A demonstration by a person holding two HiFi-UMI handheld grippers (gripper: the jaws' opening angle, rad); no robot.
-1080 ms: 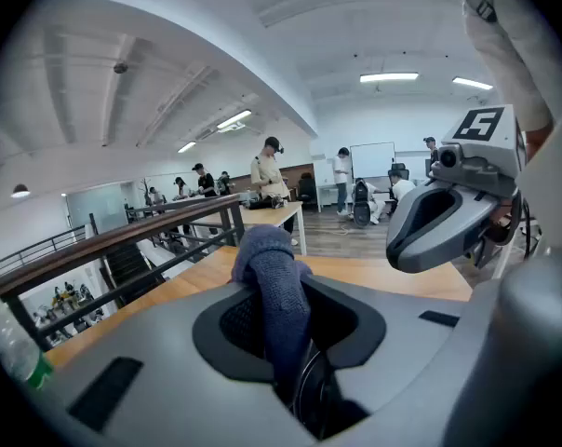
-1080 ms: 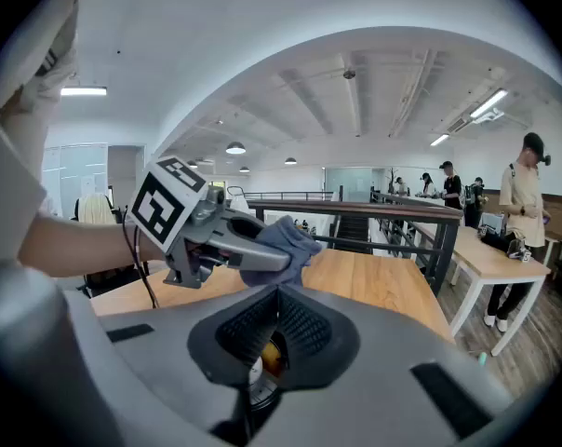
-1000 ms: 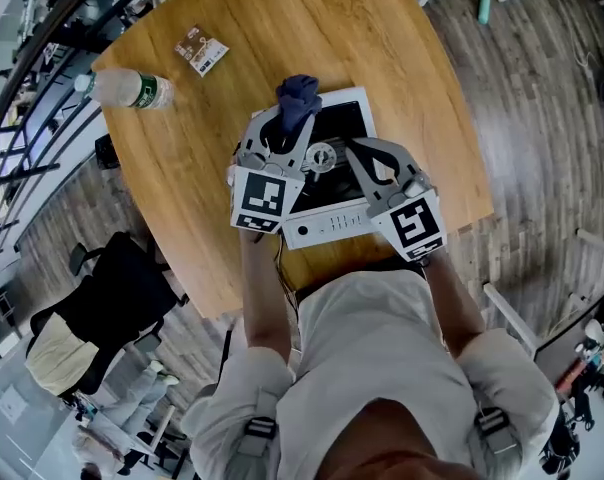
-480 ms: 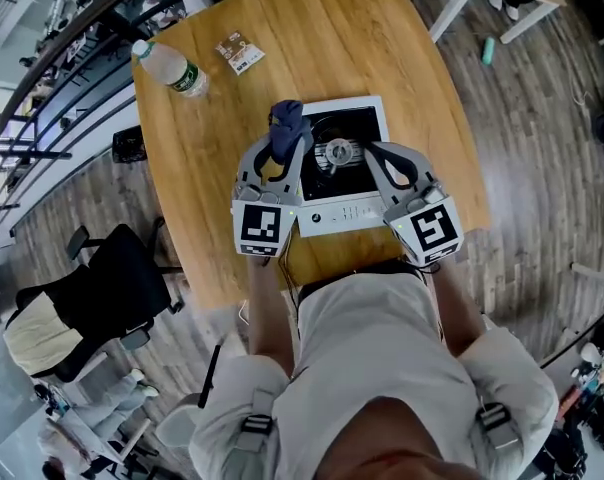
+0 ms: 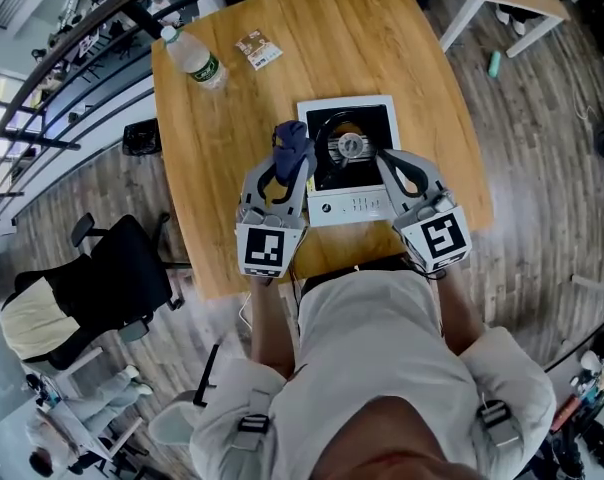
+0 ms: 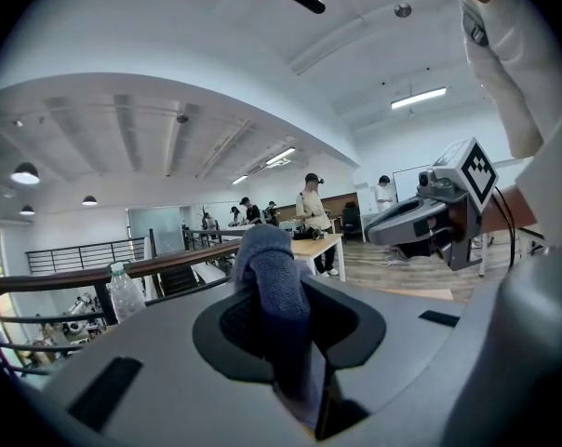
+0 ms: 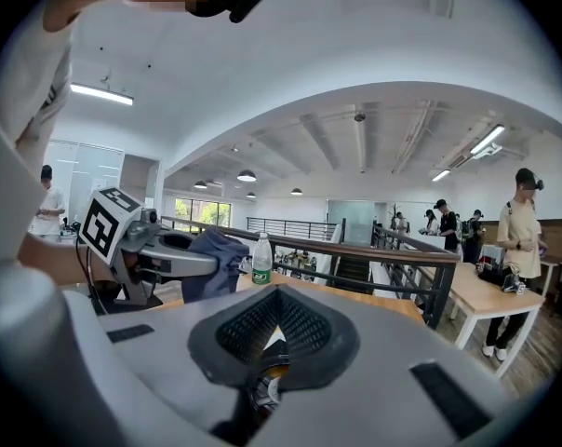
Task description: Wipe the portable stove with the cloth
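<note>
The cloth has shifted from the far left corner of the portable stove to its left edge, and both tongs have drawn back toward the person; the left tongs are clamped on the dark blue cloth, which bunches up between the jaws and sticks out past their tips; the right tongs are closed together on nothing, their tip over the stove's black top just right of the round burner; the stove, white with a black top, sits near the desk's near edge, in front of the person.

The desk is light wood with rounded corners; it stands on a grey-brown plank floor, with a black railing along the left and a black office chair just off the desk's left side; the gripper views show other people standing at desks farther off under strip lights.

A clear plastic bottle with a white cap and green label stands at the far left corner; how full it is cannot be told; a small packet lies near it; the print on both, and on the stove's front panel, is too small to read.
</note>
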